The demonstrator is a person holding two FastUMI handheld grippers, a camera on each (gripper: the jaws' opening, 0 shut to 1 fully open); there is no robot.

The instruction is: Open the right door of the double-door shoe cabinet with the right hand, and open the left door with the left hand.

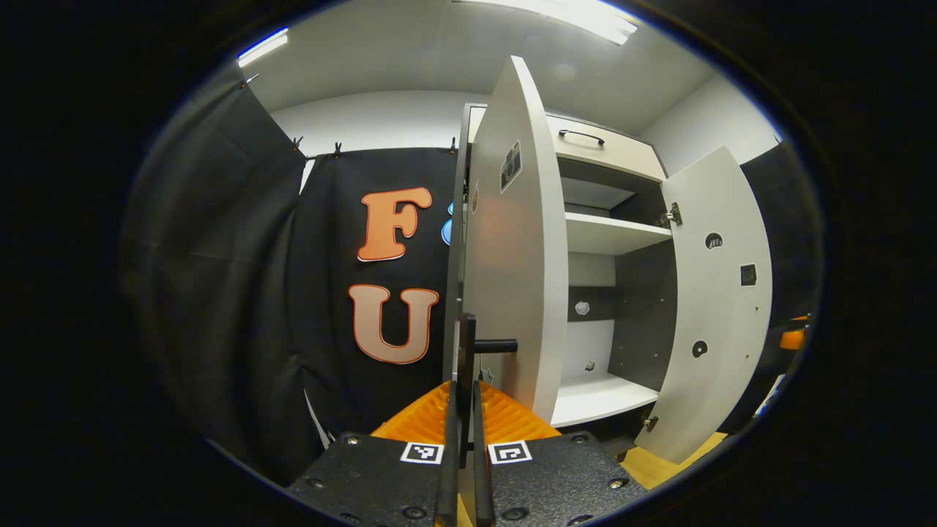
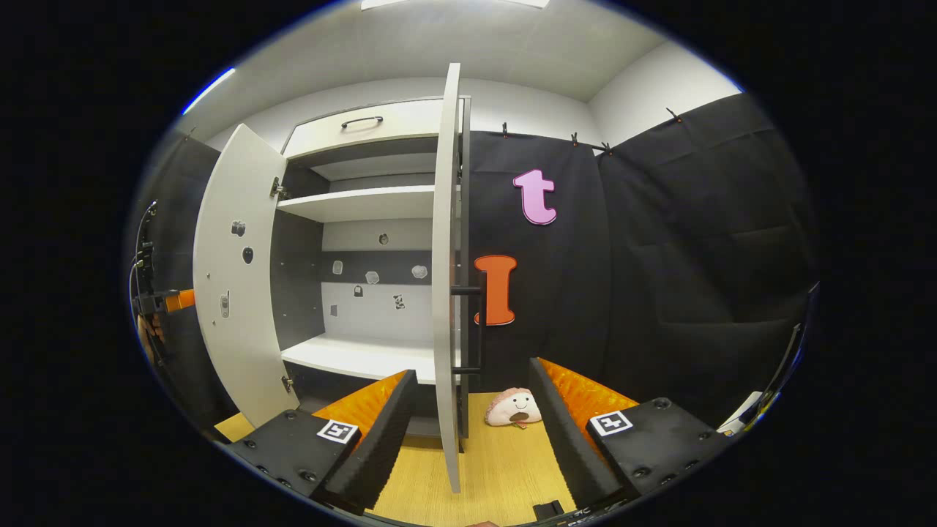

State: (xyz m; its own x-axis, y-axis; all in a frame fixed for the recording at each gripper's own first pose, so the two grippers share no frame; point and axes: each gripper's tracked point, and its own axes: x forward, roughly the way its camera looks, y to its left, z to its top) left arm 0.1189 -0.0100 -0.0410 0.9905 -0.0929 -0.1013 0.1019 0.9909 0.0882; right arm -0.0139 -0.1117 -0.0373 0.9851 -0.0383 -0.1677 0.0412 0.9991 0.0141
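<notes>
The shoe cabinet stands with both white doors swung out and its shelves showing. In the left gripper view the left door is close and nearly edge-on. My left gripper is shut on that door's black bar handle. The right door hangs open farther off. In the right gripper view the right door is edge-on, its lower edge between the spread fingers of my open right gripper, touching neither. Its black handle lies beyond the fingertips. The left door stands wide at the left.
A drawer with a black handle tops the cabinet. A small plush toy lies on the wooden floor just right of the right door. Black cloth walls flank the cabinet. The left gripper and a hand show beyond the left door.
</notes>
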